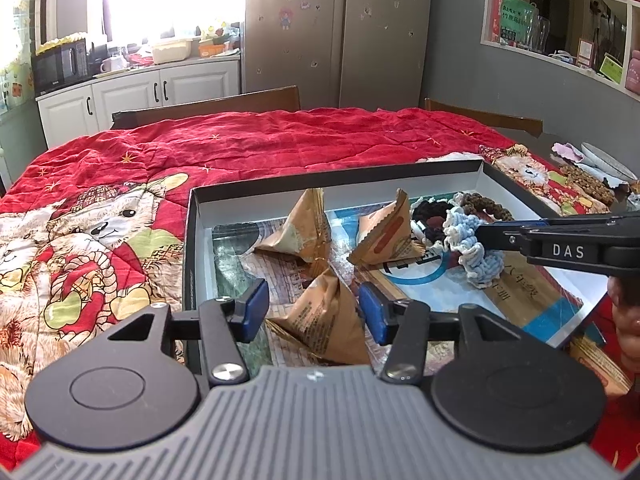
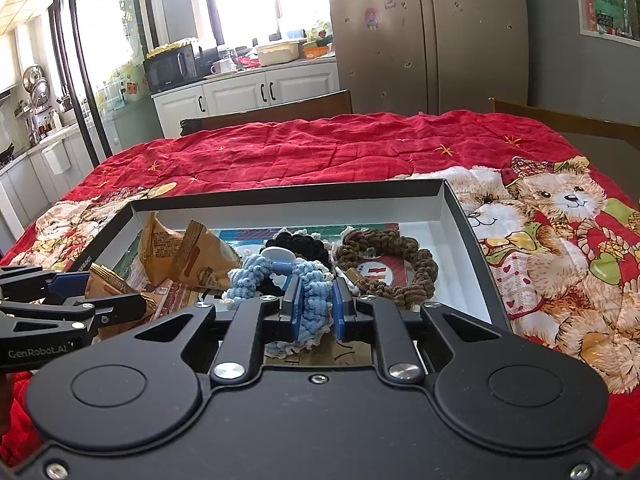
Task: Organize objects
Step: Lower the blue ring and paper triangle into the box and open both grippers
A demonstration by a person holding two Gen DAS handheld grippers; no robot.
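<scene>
Currently I hold both grippers over the box [image 1: 400,170], a shallow black tray with white inner walls that sits on the red quilt [image 1: 280,136].

Left gripper [image 1: 314,308]: fingers spread. A brown pyramid packet [image 1: 326,320] lies between the blue pads [image 1: 256,308], and neither pad presses on it. The packet rests on the printed paper lining the box floor, at the near left. Two more packets [image 1: 304,228] lie behind it, towards the far wall.

Right gripper [image 2: 316,306]: fingers nearly closed, pinching the blue scrunchie [image 2: 312,292]. The pads press on its crocheted band from both sides. The scrunchie is inside the box, near the middle of its near side. A black scrunchie [image 2: 296,246] lies just behind it. A brown scrunchie [image 2: 384,268] lies to its right, touching or very near it; I cannot tell which.

In the left wrist view, the right gripper enters from the right edge, with its tip at the blue scrunchie.
</scene>
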